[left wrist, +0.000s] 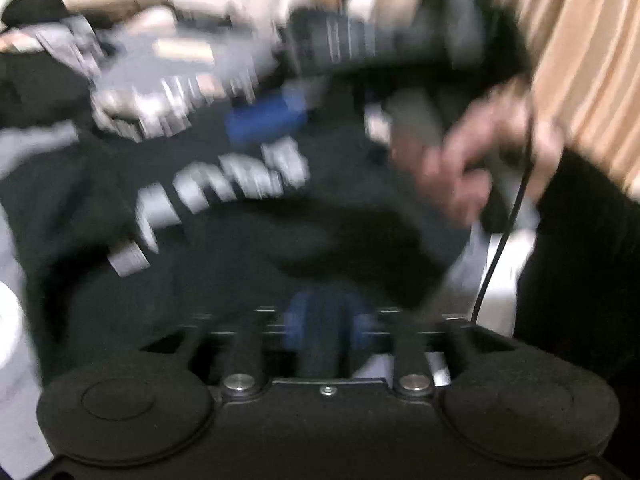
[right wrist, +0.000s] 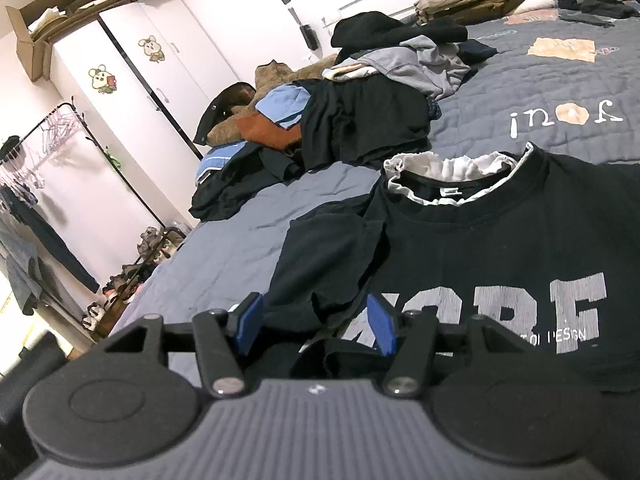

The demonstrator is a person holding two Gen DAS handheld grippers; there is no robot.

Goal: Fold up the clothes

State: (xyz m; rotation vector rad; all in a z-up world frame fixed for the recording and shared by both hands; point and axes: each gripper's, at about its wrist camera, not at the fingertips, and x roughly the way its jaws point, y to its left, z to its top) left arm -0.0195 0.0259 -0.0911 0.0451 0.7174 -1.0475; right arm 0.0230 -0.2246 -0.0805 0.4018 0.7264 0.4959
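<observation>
A black T-shirt (right wrist: 500,240) with grey block letters lies flat on the grey quilt (right wrist: 232,248), with a white garment (right wrist: 448,168) showing at its collar. My right gripper (right wrist: 316,324) is open, and its blue pads (right wrist: 250,322) stand apart over the shirt's bunched left sleeve (right wrist: 328,264). The left wrist view is badly blurred. It shows the same shirt (left wrist: 240,280), a hand (left wrist: 480,160) holding the right gripper and one of that gripper's blue pads (left wrist: 266,120). My left gripper (left wrist: 326,328) is a blue smear low over the shirt, its jaws unreadable.
A heap of mixed clothes (right wrist: 360,120) covers the middle of the bed, and folded items (right wrist: 480,0) sit at the far end. A white wardrobe (right wrist: 140,80) topped with cardboard boxes (right wrist: 60,8) and a clothes rack (right wrist: 40,160) stand left. Beige curtain (left wrist: 580,60).
</observation>
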